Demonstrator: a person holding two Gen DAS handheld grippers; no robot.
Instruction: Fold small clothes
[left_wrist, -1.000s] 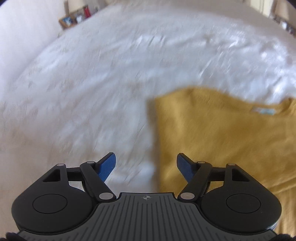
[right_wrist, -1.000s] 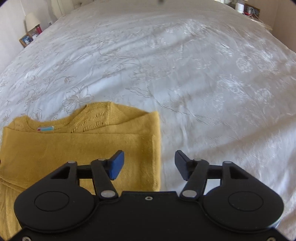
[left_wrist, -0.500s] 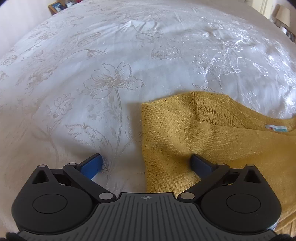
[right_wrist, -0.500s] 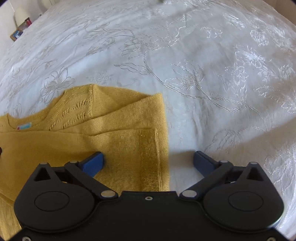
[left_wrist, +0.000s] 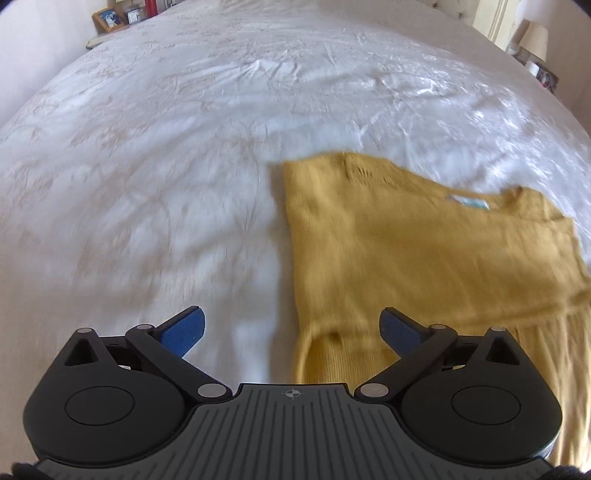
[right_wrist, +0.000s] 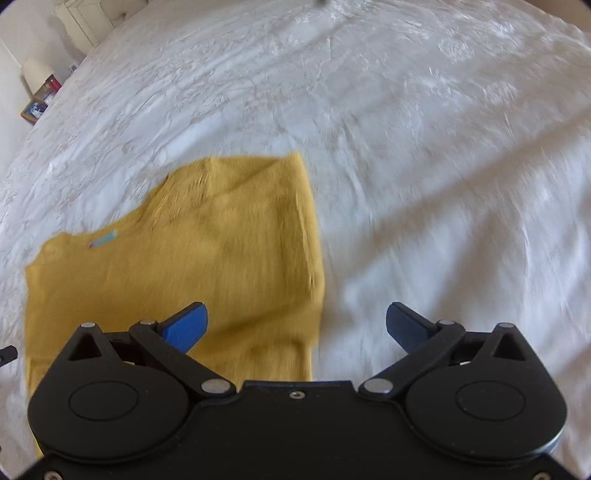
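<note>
A mustard-yellow knitted sweater (left_wrist: 417, 251) lies flat on the white bedspread (left_wrist: 166, 177), its sides folded in and a small blue neck label (left_wrist: 471, 202) showing. My left gripper (left_wrist: 293, 330) hovers open above the sweater's left edge, with nothing between its blue pads. In the right wrist view the same sweater (right_wrist: 207, 251) lies at lower left. My right gripper (right_wrist: 297, 325) hangs open over the sweater's right edge, its pads holding nothing. Both views are blurred by motion.
The embroidered white bedspread (right_wrist: 424, 166) stretches far around the sweater. A bedside shelf with a framed photo (left_wrist: 109, 18) stands at the far left, and a lamp (left_wrist: 533, 37) at the far right. A lamp and photo frame (right_wrist: 35, 109) appear at the right wrist view's left edge.
Both grippers opened wide from partly open. They dipped close to the sweater's side edges, then drew back, so more of the sweater and bed shows now.
</note>
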